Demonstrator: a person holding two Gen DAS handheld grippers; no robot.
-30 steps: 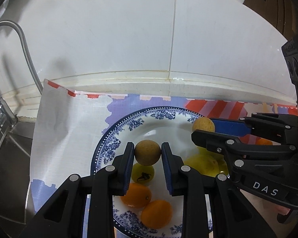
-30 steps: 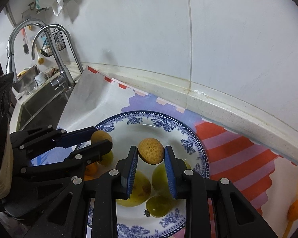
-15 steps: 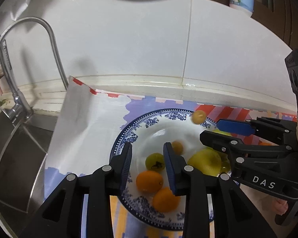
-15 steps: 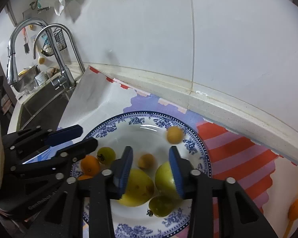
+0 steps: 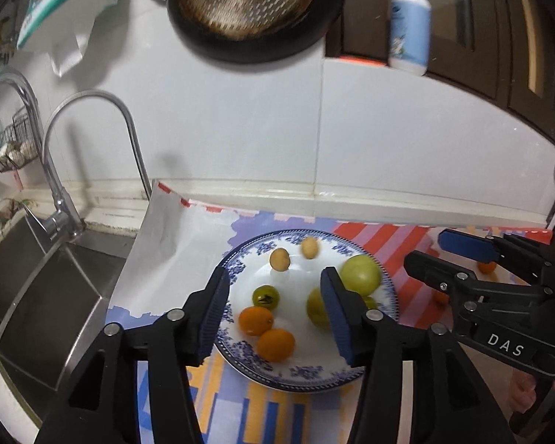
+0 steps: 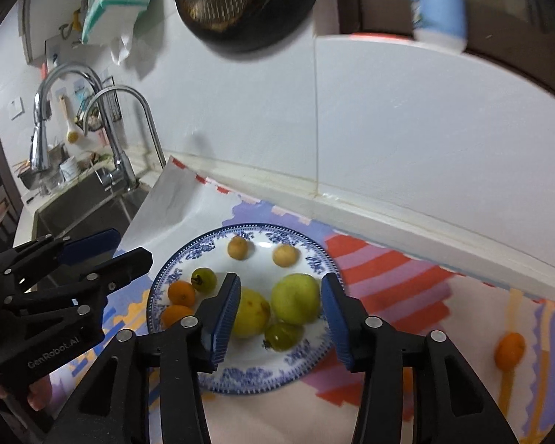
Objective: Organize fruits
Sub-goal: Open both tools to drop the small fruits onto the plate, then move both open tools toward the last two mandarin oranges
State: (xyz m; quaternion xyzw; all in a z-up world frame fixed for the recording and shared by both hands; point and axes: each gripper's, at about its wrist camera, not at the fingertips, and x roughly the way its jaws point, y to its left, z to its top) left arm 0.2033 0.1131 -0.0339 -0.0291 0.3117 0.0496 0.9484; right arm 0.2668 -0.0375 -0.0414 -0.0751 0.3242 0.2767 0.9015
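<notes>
A blue-patterned white plate (image 5: 307,379) (image 6: 240,379) holds two tan longans (image 5: 279,259) (image 6: 285,256), two orange kumquats (image 5: 275,344) (image 6: 181,293), small dark green fruits (image 5: 265,296) (image 6: 204,279) and larger yellow-green fruits (image 5: 360,273) (image 6: 296,298). My left gripper (image 5: 273,314) is open and empty above the plate's near side. My right gripper (image 6: 280,312) is open and empty above the plate, and shows at the right in the left wrist view (image 5: 462,259). One kumquat (image 6: 509,349) lies on the mat to the right.
A colourful striped mat (image 6: 407,296) covers the counter against a white tiled wall. A steel sink (image 5: 37,296) with a curved tap (image 5: 92,140) lies to the left. A dark pan (image 5: 255,11) hangs above, and a blue bottle (image 5: 409,33) stands on a ledge.
Both grippers opened and dropped their longans onto the plate's far side. Both then pulled up and back, and their jaws opened wider.
</notes>
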